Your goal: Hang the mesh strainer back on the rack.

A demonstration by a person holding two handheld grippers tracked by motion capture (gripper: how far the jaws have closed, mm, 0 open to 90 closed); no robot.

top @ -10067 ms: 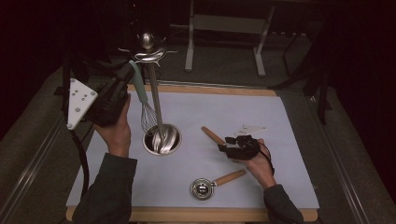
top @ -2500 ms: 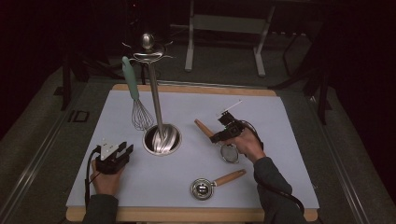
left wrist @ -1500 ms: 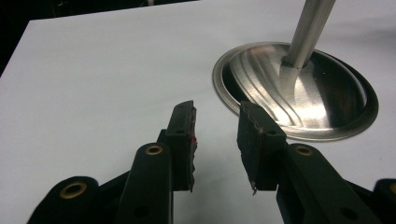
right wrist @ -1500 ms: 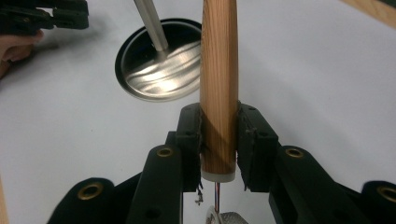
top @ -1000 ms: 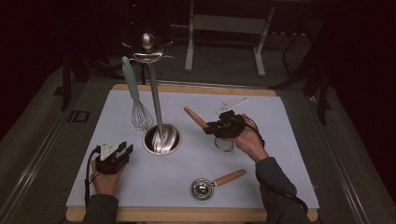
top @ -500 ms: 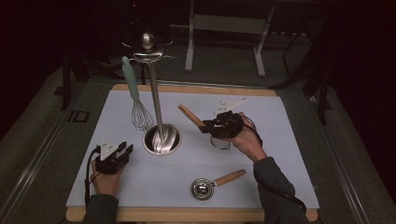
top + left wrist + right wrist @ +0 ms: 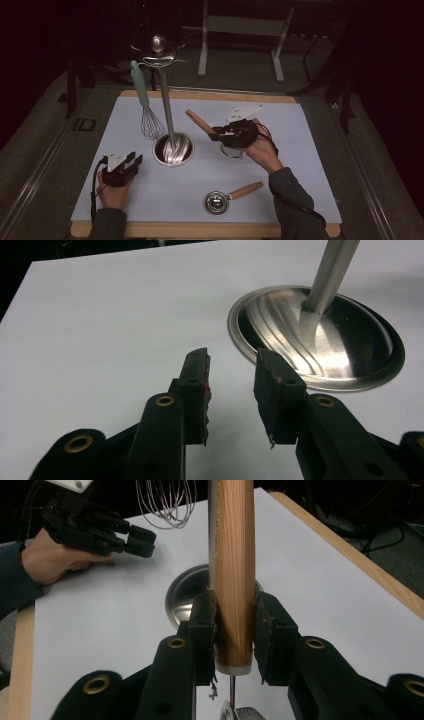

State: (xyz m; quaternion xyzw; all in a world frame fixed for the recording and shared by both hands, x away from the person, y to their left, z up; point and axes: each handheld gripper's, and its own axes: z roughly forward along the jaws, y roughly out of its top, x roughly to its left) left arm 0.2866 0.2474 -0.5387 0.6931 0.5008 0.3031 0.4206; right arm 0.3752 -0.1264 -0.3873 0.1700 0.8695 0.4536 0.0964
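- Right gripper (image 7: 218, 134): jaws clamped on a wooden handle (image 7: 199, 121) of a utensil. In the right gripper view the pads (image 7: 204, 630) press both sides of the handle (image 7: 234, 575) near its metal-capped end.
- Utensil: held off the surface (image 7: 310, 150), right of the stand, handle slanting up and left in the high view. Its head sits under the hand; a round metal part (image 7: 231, 151) shows there, type not clear.
- Left gripper (image 7: 131, 162): jaws parted, nothing between them. It rests low on the surface, left of the stand base (image 7: 173, 149), pointing toward it. In the left gripper view the base (image 7: 330, 340) lies just beyond the pads (image 7: 196, 385).
- Stand: steel pole (image 7: 165, 102) rising from the round base, hooks at the top.
- Whisk (image 7: 145, 105): hangs from the stand's left side, green handle up, wires beside the pole.
- Second utensil (image 7: 227, 196): wooden handle, round metal head, lies flat at the near edge of the surface, apart from both grippers.
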